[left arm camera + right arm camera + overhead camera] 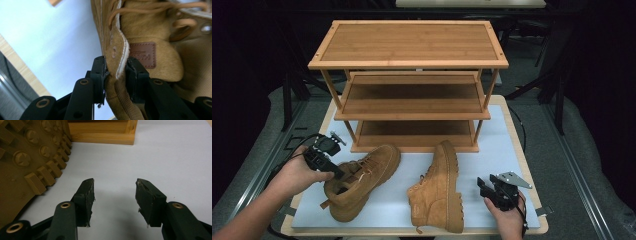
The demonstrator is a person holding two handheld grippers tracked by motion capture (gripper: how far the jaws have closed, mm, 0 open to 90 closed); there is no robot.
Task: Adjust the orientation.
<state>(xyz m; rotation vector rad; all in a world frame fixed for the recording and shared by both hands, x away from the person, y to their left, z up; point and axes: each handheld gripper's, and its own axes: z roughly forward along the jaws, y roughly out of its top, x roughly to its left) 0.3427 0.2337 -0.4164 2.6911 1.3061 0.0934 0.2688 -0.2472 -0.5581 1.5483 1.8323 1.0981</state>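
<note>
Boot (362, 177) beside rack (412, 60), collar in left tongs (331, 167)

Brown leather label (142, 55) on tan suede boot (150, 37): lettering blurred, unreadable; boot toe and sole cut off by frame edges.

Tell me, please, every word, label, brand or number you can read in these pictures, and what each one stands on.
Brown patch on the tongue of the left boot, held at its collar by the left gripper: embossed lettering, too blurred to read.
Sole of the right boot: raised studs and cross marks, no letters to read.
Wooden rack, white mat, right gripper: no text.
</note>
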